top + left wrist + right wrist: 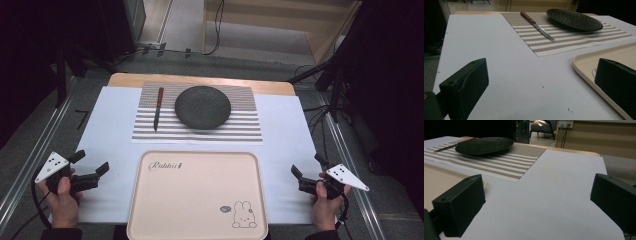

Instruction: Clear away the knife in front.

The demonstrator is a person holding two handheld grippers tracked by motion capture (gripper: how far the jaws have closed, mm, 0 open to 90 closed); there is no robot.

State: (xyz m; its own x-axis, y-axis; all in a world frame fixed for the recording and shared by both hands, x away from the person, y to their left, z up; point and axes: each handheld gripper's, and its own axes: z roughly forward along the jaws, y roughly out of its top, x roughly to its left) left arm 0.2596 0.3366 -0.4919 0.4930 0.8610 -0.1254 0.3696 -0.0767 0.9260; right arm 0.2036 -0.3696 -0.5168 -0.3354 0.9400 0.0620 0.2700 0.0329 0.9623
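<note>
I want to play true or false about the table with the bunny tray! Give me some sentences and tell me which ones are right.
1. The knife lies on the striped mat, left of the dark plate. True.
2. The dark plate sits on the bunny tray. False: it sits on the striped mat, and nothing lies on the tray.
3. Both tongs, left and right, are open and hold nothing. True.
4. The left tongs are pinching the knife. False: they are at the near left of the table, apart from it.
5. The tray is nearer to the person than the mat. True.
</note>
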